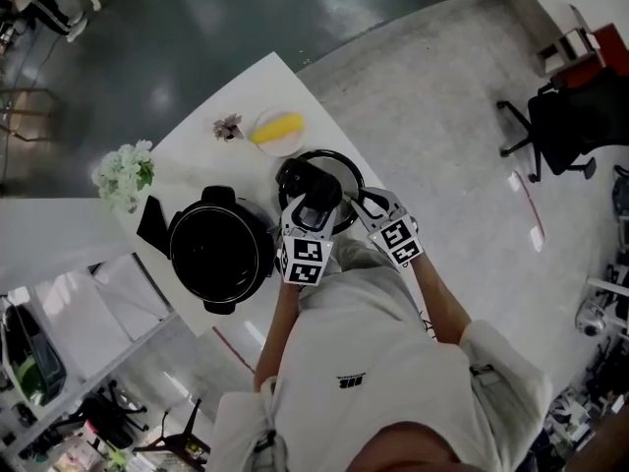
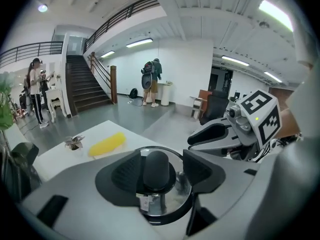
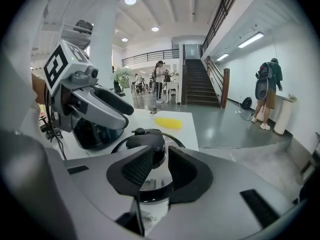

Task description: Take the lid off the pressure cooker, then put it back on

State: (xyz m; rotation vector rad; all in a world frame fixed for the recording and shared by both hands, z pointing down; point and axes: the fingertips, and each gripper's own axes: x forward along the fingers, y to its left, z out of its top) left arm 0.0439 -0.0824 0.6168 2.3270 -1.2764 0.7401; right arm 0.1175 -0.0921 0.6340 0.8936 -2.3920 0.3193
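The round steel lid (image 1: 344, 177) is off the open black pressure cooker (image 1: 221, 254) — left gripper (image 2: 159, 174) half-open around its black knob (image 2: 156, 164), seemingly for lifting; right gripper (image 3: 157, 169) nearly closed, empty.

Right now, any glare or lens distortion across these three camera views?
Head view: light patches glare off the dark floor; the table is brightly lit. Left gripper view: fisheye bends the edges, corners go black, a ceiling light flares. Right gripper view: same bending; the lid mirrors its surroundings.
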